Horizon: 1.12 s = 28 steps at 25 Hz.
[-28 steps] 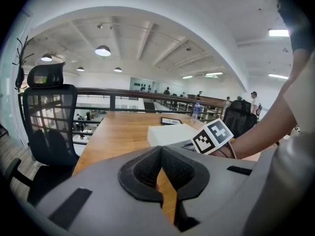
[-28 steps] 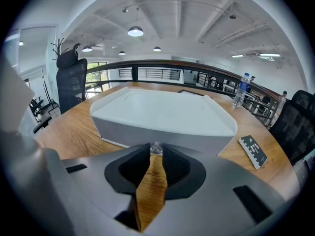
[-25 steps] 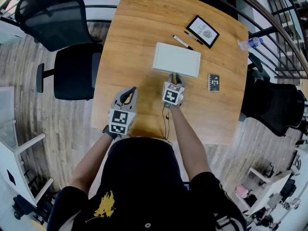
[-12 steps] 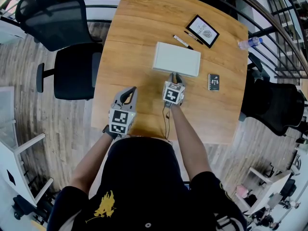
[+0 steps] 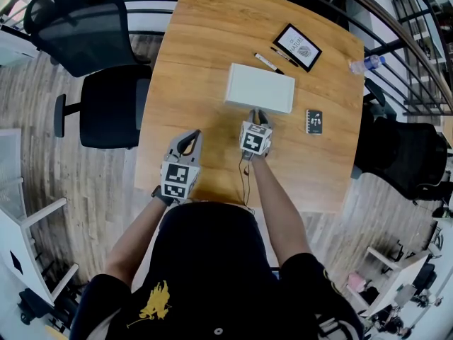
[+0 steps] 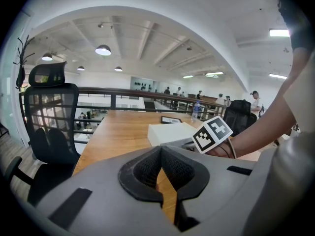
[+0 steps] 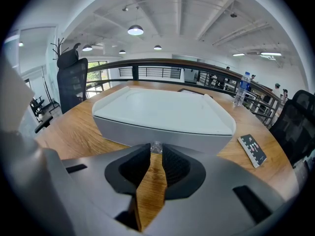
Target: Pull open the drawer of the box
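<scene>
Right tool (image 7: 156,154) pinched nearly closed on small clear knob (image 7: 156,147) at front of flat white plastic box (image 5: 260,88), mid wooden tabletop (image 5: 191,48); grip set for pulling drawer, apparently not yet out. Left tool (image 6: 160,154) closed, empty, parked aside.

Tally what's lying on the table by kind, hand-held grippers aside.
box: 1
pen: 2
frame: 1
booklet: 1
bottle: 1
Total: 6
</scene>
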Each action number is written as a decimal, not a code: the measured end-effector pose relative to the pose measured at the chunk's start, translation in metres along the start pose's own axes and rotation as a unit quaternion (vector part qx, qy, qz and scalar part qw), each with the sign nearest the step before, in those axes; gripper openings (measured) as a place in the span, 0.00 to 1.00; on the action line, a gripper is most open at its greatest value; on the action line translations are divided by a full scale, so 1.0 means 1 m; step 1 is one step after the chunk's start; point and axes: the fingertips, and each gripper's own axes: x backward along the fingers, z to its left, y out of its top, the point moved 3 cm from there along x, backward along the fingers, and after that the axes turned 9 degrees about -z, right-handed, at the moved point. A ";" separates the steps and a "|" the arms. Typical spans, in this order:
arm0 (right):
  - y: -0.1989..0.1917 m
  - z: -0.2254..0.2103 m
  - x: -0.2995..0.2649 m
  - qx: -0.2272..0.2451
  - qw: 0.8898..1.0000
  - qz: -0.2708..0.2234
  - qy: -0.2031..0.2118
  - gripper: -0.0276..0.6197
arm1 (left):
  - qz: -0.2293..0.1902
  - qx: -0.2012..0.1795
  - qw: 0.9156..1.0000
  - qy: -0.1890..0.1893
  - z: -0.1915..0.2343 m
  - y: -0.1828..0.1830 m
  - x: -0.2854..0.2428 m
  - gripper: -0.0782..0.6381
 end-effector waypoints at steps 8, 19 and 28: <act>-0.001 0.002 0.003 -0.001 1.000 0.002 0.001 0.15 | -0.004 0.001 1.000 -0.001 -0.001 -0.001 0.000 0.13; -0.005 0.003 0.008 0.001 1.000 0.007 0.005 0.15 | -0.005 -0.002 1.000 -0.004 -0.002 0.001 0.002 0.13; -0.009 0.006 0.015 0.004 1.000 0.015 0.005 0.15 | -0.006 0.003 1.000 -0.011 -0.006 -0.002 0.000 0.13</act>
